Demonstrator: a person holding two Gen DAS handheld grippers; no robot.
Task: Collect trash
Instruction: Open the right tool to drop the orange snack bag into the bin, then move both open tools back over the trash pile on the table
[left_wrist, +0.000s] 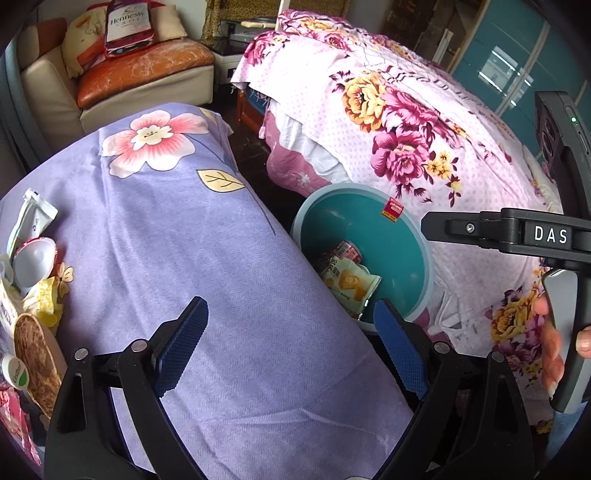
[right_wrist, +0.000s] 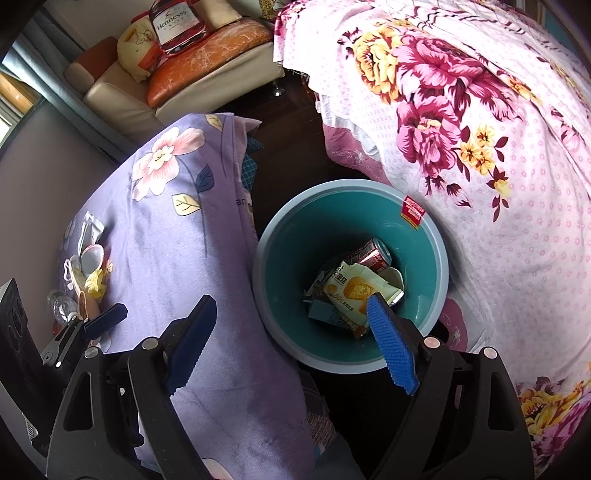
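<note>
So the thing that matters now is where the leftover trash sits relative to the claws. The teal bin is right under and ahead of the right gripper, with a red can and a yellow snack wrapper already lying in the bottom. What's left is a little pile on the purple floral cloth: a white pouch, a white cup, some crumpled yellow paper, a brownish oval thing. From the left gripper that pile is off to its left and a bit ahead, close by. From the right claw it's much further away, out past the left one, so my guess is the left hand is the better pick for the next grab. The white pouch has its long axis running roughly away from the claw; the rest is a jumble, hard to call an axis.

Both claws are spread wide with nothing between the blue pads, touching nothing. The right one hangs with one pad over the bin's mouth and the other over the cloth, looks freshly emptied to me
</note>
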